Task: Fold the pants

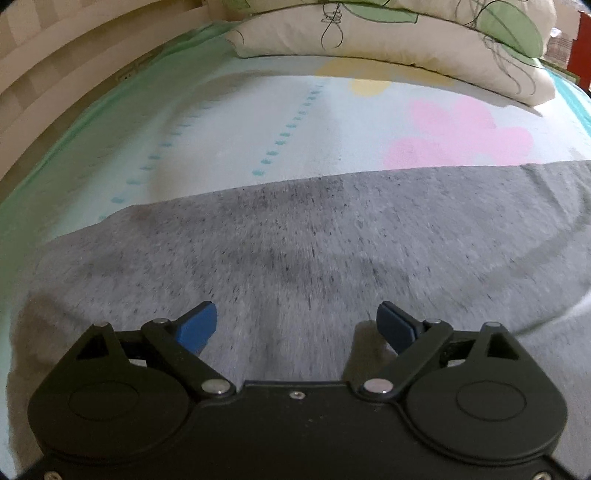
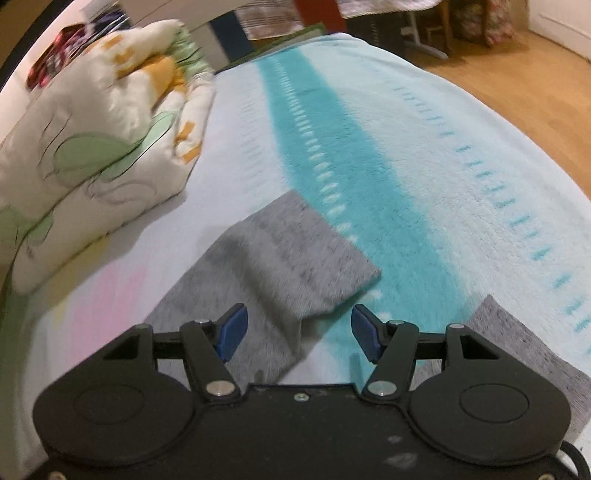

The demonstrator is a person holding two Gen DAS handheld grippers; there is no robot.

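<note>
Left tongs (image 1: 296, 325) released | right tongs (image 2: 299, 332) released | grey pants (image 1: 314, 251) flat on blanket (image 2: 424, 155)

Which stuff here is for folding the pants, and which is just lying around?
For the job: grey pants, left tongs, right tongs, both open, holding nothing.

Just lying about: pillows, blanket under the pants, wooden floor.

The grey pants (image 1: 314, 251) are running out past the right and bottom edges of the left wrist view, their lower part hiding behind the left gripper (image 1: 295, 325). In the right wrist view, the pillows (image 2: 92, 140) beyond the pants are smearing with blur and running off the left edge, and furniture (image 2: 417, 26) past the bed's far end is staying too blurred to identify.
</note>
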